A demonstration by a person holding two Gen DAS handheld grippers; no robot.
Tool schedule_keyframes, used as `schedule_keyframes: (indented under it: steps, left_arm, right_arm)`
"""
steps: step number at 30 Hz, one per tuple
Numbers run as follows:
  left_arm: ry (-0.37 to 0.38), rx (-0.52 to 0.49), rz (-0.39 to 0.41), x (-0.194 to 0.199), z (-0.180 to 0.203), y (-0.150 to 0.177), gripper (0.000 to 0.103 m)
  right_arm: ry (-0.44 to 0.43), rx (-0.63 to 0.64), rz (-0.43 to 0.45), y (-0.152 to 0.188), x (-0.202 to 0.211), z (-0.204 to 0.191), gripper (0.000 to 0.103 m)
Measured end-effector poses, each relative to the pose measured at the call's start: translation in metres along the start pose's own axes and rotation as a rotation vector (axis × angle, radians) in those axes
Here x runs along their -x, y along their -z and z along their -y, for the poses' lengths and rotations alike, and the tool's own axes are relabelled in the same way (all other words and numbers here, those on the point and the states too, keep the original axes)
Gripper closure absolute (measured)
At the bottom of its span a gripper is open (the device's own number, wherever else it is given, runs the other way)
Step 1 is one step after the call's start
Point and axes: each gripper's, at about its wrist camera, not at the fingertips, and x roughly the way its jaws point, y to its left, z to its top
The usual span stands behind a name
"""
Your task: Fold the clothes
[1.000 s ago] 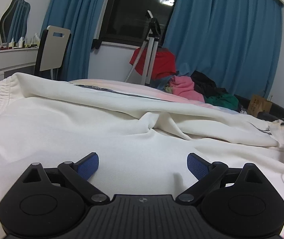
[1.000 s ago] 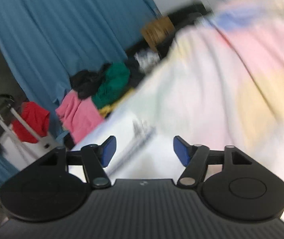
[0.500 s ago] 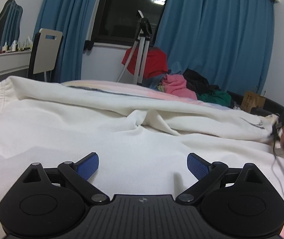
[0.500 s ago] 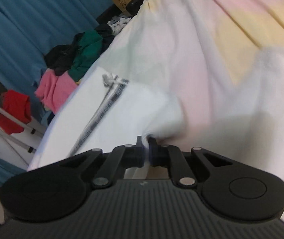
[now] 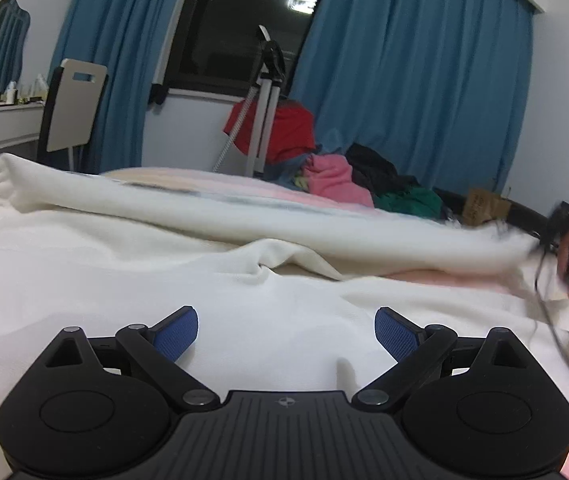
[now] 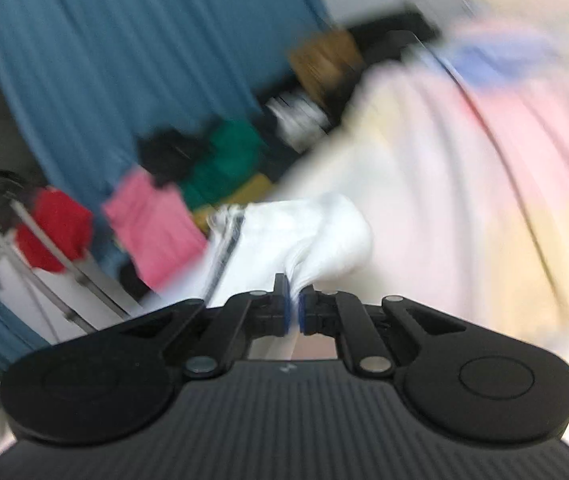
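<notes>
The white garment (image 5: pixel 132 264) is lying spread across the bed (image 6: pixel 484 184). The right hand-held gripper (image 6: pixel 293 312) is pinching a bunched corner of it, while the left hand-held gripper (image 5: pixel 286 334) is hovering over the cloth, jaws apart and gripping nothing.

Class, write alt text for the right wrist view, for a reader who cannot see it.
The right claw is shut on a bunched fold of a white garment above a bed with a pastel sheet. Behind, blurred, are blue curtains and a pile of pink, green and black clothes.
</notes>
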Motion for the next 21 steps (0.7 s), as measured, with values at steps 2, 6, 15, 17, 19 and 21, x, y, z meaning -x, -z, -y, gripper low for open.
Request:
schedule_keyframes:
  steps: [2,6,15,17,19,21]
  left_arm:
    - [0.006,-0.012,0.003,0.002,0.003,0.001,0.006]
    - [0.003,-0.042,0.019,0.006,0.009,0.001,0.006]
    - [0.009,-0.019,0.022,0.008,0.009,-0.007,0.006]
    - [0.009,-0.021,0.029,0.012,0.009,-0.009,0.006]
    - [0.003,-0.034,0.032,0.015,0.010,-0.011,0.006]
    - [0.001,-0.047,0.034,0.018,0.012,-0.012,0.006]
  right_arm:
    - [0.032,-0.056,-0.049,0.027,-0.010,0.034,0.095]
    - [0.002,-0.051,-0.015,0.050,-0.005,0.045,0.095]
    - [-0.012,0.008,0.095,0.029,0.026,0.041,0.096]
    - [0.012,-0.001,0.065,0.038,0.025,0.059,0.096]
    - [0.020,-0.023,0.048,0.049,0.018,0.072,0.096]
    - [0.019,-0.038,0.047,0.058,0.011,0.080,0.096]
